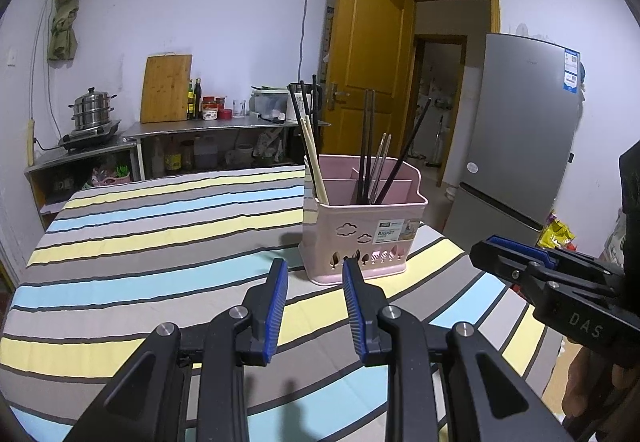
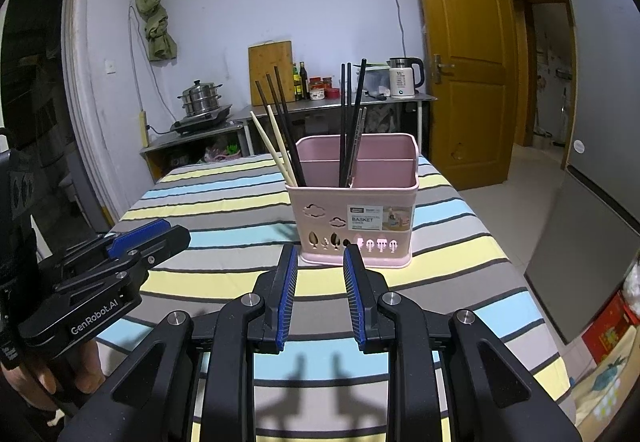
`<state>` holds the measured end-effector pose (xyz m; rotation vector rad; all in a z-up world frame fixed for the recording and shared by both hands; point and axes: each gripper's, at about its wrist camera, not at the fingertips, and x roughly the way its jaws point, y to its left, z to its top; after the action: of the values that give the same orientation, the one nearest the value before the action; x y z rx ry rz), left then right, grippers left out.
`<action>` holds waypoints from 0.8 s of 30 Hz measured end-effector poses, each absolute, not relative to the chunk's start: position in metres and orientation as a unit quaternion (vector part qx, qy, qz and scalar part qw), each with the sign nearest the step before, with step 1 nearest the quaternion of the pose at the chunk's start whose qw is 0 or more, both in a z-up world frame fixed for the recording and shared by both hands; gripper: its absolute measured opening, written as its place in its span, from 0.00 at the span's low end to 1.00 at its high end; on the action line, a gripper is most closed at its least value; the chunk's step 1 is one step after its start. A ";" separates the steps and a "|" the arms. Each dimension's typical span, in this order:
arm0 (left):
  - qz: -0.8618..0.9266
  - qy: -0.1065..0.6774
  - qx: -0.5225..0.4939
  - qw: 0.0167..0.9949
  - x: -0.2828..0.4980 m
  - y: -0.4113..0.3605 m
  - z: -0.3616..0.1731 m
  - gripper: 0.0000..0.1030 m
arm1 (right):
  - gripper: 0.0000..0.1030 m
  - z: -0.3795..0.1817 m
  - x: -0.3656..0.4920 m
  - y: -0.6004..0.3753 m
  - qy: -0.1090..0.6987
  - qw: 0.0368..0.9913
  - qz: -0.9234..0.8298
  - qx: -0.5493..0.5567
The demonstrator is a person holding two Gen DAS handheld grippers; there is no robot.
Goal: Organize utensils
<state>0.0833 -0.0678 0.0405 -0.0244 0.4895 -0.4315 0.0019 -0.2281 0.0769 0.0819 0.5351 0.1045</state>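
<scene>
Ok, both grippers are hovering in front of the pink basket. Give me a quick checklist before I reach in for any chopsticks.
1. Left gripper empty, jaws apart: ok.
2. Right gripper empty, jaws apart: ok.
3. Pink utensil basket upright on the striped tablecloth: ok.
4. Path from both grippers to the basket free of objects: ok.
5. Chopsticks sorted by kind: not ok; the pale wooden chopsticks share the front-left corner with black chopsticks, and the metal chopsticks stand among other black ones.
6. Loose utensils left on the tablecloth: none in view, but its near edge is hidden behind the grippers: cannot tell.
</scene>
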 end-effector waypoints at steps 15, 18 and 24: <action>-0.213 0.240 -0.010 0.947 0.082 -0.068 0.036 0.27 | 0.24 0.076 0.002 -0.230 0.266 0.962 0.050 0.041; -0.214 0.240 -0.010 0.947 0.081 -0.068 0.036 0.27 | 0.24 0.076 0.002 -0.230 0.265 0.962 0.050 0.041; -0.216 0.239 -0.009 0.947 0.080 -0.070 0.036 0.27 | 0.24 0.074 0.000 -0.231 0.264 0.962 0.048 0.042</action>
<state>0.0798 -0.0698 0.0358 -0.0176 0.4861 -0.4402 0.0002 -0.2310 0.0741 0.0859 0.5343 0.0964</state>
